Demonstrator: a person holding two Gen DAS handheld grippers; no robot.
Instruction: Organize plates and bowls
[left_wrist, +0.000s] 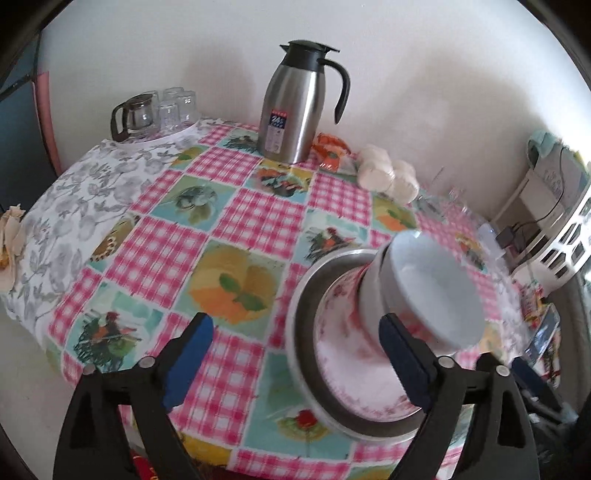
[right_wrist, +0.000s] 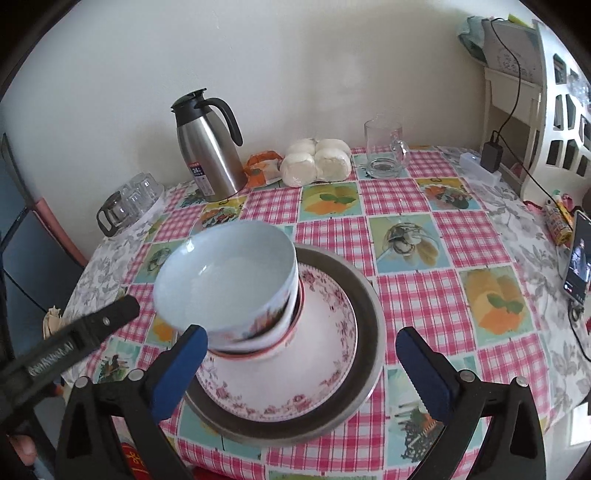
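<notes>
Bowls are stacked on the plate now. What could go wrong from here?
1. The top bowl looks tilted in the bowl under it, so a bump may tip it off.
2. Both open grippers, left and right, sit close to the stack; a careless pull-back could clip it.
3. The floral plate lies loose in the metal dish, so pushing it may slide everything.

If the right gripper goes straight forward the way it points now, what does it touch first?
Most likely the stacked dishes: the right gripper, jaws open, points at the floral plate on the metal tray. The white bowl by its left finger may come first; depth is unclear.
</notes>
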